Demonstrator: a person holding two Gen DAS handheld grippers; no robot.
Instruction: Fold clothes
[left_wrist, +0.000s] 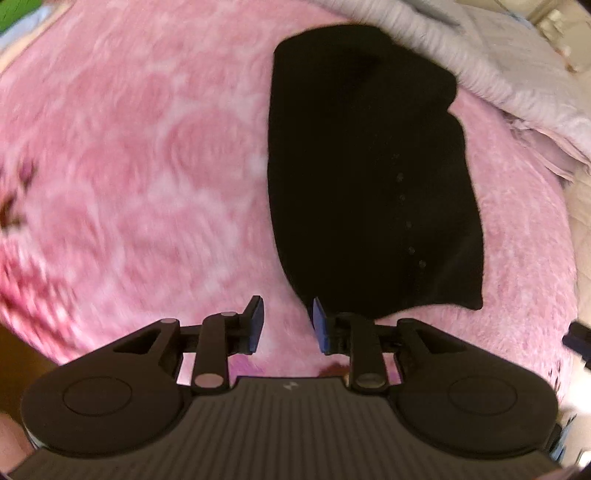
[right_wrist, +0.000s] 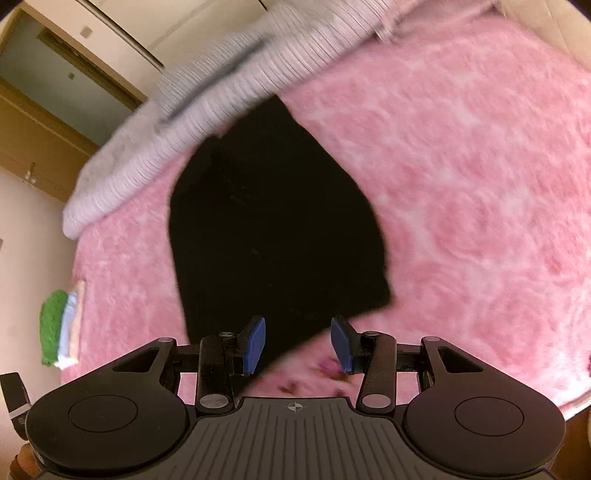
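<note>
Left wrist view: one black garment (left_wrist: 369, 177) lies on the pink blanket (left_wrist: 147, 147) of a bed, filling the centre-right of the frame. Long axis runs top to bottom of the picture, roughly in line with the way the left gripper (left_wrist: 286, 321) points. Near edge of the cloth sits just above the right-hand blue pad; the left-hand pad is over bare blanket. So the garment lies ahead and slightly right of the jaws, near corner closest. Jaws partly apart, nothing between them.

Right wrist view: same garment (right_wrist: 273, 229) at centre, long axis running from lower left to upper centre, near edge just above the right gripper (right_wrist: 297, 341). Jaws stand wide, empty; the cloth's near edge shows in the gap, the lower right corner just above the right-hand pad, but the pads do not look to be pressing it.

Judgement: both grippers are close to the near edge, each at its own corner; the right sits more squarely over the cloth.

Count: one black garment. One grey ribbed blanket (right_wrist: 229, 99) bunched against the garment's far end. One small stack of folded cloths (right_wrist: 61, 328), green on the outside, at the left edge of the bed. Two grippers. Frames blurred.
</note>
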